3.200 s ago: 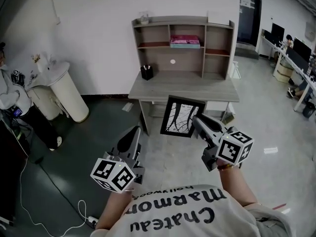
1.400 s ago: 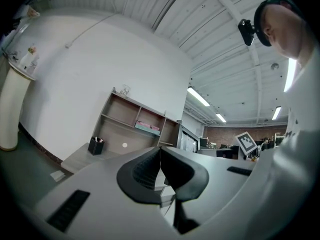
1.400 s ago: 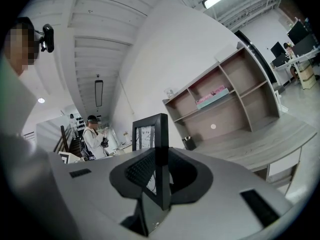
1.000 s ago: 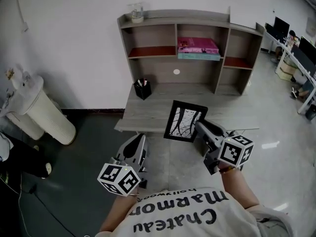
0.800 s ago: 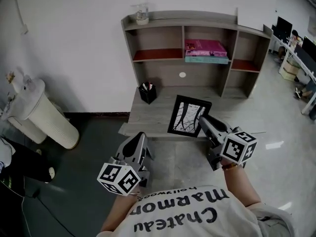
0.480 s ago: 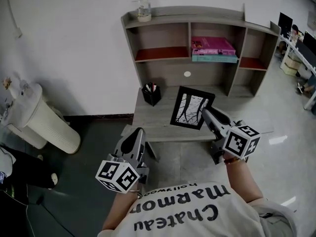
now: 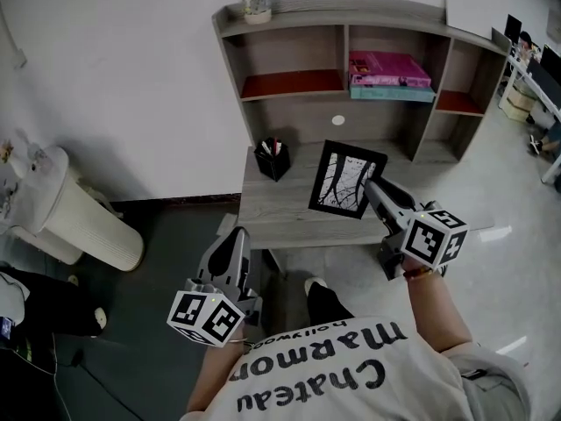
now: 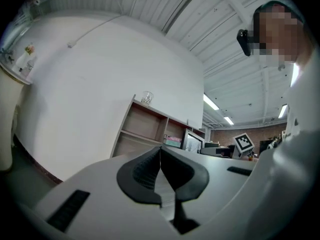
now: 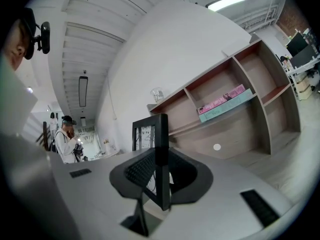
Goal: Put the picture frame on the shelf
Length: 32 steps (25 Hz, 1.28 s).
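**Frame gripped at the desk, not yet on the shelf**

The desk [image 7: 280, 213] stands against the white wall and carries a shelf unit [image 7: 298, 117] with open compartments. A white cylindrical bin [image 7: 74, 213] stands on the floor well to the left of the desk.

Both of the person's forearms reach forward from the chest with the grippers held about level. The right arm is stretched further towards the desk. The left is held lower and closer in, short of the desk's front edge.

The picture frame [image 7: 348, 179] is black-edged with a branching print. It is held upright with a slight tilt and shows against the desktop, below the centre compartment. It touches no shelf board.

The right gripper [image 7: 375, 189] pinches the frame's right edge. In the right gripper view the pads clamp the black moulding [image 9: 161, 134] from both sides. The left gripper [image 7: 235, 238] holds nothing, and in its own view the tongs [image 8: 160, 154] are pressed together.

Pink and teal books [image 7: 390, 68] lie flat in the upper centre compartment. The red-floored compartments on either side look bare. A black pen holder [image 7: 273, 160] stands on the desktop just left of the frame. A small glass jar [image 7: 257, 3] sits on the top board at its left end. The person's shoes [image 7: 320, 298] show beneath the desk's front edge.
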Motion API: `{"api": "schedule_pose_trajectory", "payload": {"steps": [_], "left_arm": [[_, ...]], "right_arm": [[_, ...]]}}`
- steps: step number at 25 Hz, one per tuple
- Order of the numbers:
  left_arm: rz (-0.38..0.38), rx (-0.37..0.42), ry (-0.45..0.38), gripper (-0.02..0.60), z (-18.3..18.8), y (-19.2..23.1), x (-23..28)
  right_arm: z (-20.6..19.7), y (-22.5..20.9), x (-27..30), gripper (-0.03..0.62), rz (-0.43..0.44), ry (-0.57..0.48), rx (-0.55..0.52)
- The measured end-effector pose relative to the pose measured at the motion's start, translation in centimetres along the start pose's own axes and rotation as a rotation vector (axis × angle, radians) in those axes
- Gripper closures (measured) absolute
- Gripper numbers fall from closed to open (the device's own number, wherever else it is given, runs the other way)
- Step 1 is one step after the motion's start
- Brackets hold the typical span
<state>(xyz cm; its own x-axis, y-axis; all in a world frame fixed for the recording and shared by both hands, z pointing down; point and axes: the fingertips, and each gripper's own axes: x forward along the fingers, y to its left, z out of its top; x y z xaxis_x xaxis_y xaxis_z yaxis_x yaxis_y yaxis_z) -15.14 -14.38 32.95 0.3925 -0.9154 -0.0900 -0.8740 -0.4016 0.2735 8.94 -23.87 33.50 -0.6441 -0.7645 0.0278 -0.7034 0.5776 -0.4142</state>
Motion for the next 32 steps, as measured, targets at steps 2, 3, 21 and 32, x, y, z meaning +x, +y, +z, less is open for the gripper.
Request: {"api": "schedule_pose_trajectory", "payload": {"steps": [2,3,21,32], "left_arm": [[0.02,0.006,0.008,0.565,0.1,0.9,0.1],[0.03,0.013,0.016,0.563,0.0,1.3,0.2],[0.054,0.009,0.061,0.563,2.3,10.0,5.8],[0.083,-0.016,0.053,0.564,3.6,14.9,8.9]], "right_arm": [[0.5,-0.2,0.8,0.508,0.003,-0.008,-0.014],[0.8,-0.3,1.1,0.508,0.0,-0.013,-0.022],[8.1,-5.5,11.7,0.508,-0.074,-0.124,-0.076],[11.1,-6.0,18.3,0.508,-0.102,-0.174,-0.2]]}}
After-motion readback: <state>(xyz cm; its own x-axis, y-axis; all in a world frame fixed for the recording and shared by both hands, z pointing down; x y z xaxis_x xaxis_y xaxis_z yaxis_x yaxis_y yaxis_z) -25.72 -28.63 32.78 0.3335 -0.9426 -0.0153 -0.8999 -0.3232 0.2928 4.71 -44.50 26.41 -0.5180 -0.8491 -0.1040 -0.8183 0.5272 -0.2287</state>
